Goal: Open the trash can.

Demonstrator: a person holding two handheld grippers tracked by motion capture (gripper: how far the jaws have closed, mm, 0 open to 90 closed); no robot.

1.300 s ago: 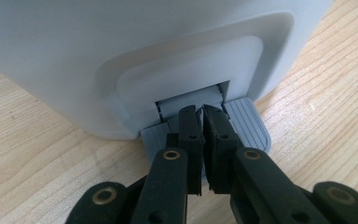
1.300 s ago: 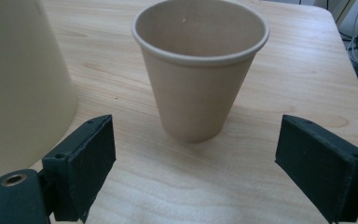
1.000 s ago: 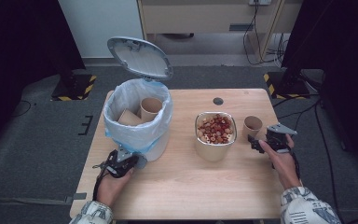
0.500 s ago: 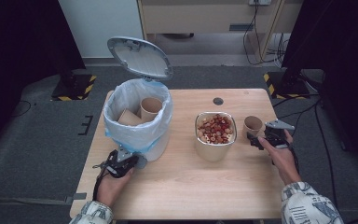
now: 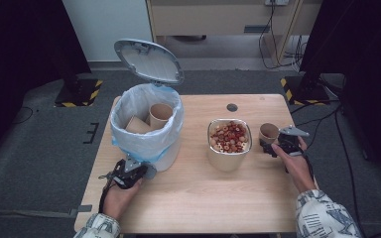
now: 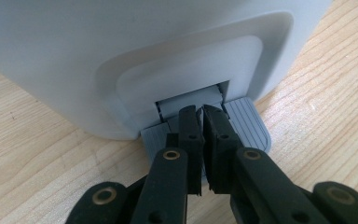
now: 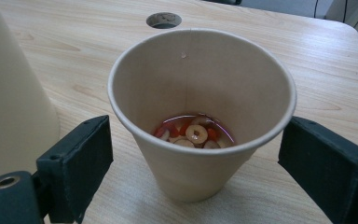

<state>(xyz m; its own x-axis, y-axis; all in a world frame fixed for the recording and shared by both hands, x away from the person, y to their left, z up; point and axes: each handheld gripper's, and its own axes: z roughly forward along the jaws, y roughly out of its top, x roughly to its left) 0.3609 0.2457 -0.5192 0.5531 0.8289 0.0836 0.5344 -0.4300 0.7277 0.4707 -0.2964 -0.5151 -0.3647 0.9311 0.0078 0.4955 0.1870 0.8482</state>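
Left gripper view: pedal bin (image 6: 121, 51) cut off by top and side edges, just its lower wall in frame; middle of foot pedal (image 6: 247, 122) hidden under the near-closed jaws. Right gripper view: cream container (image 7: 9, 93) left of the paper cup (image 7: 200, 116) cropped to a sliver, cup's base contact partly hidden by its own wall. High view: cup contents too small to tell.

The high view looks forward and down over the whole table (image 5: 258, 198) from the person's side. The left gripper view sits very near the bin's pedal (image 6: 247, 123), perhaps touching it; the right gripper view looks closely down into the paper cup (image 7: 200, 116), also visible from above (image 5: 268, 133).
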